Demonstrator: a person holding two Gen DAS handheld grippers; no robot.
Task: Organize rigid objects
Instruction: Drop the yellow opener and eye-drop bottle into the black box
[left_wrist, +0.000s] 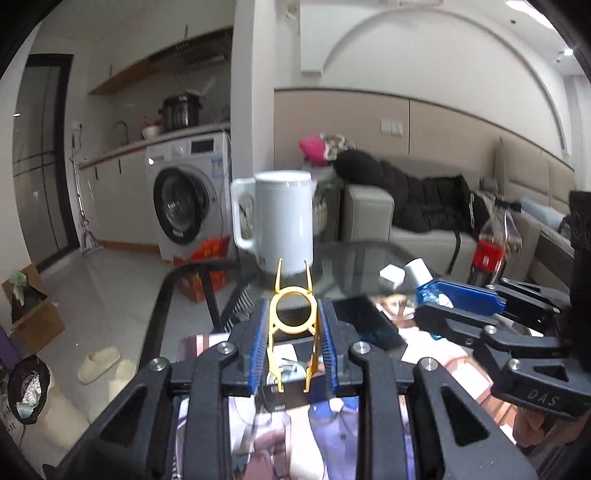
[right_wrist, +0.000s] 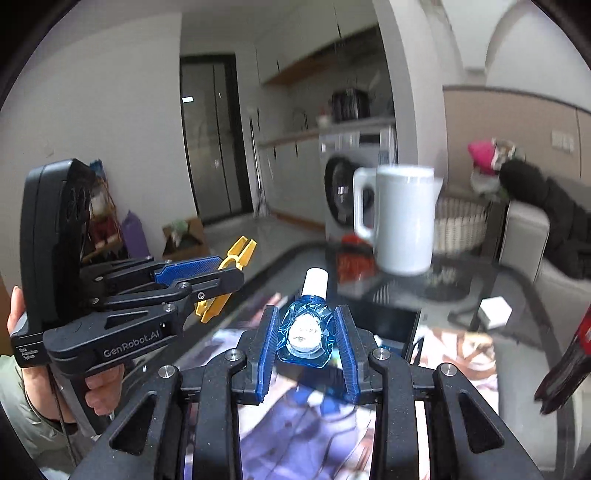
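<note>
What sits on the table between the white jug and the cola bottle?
In the left wrist view, a small white box lies on the glass table between the white jug and the cola bottle.

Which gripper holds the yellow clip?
The left gripper, shut on the yellow clip; the right gripper holds a small blue bottle instead.

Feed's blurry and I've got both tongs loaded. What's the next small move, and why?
Probably carry both loads toward a clear patch of the glass table. The left tongs grip the yellow clip, the right tongs the blue bottle, both held above the surface.
</note>
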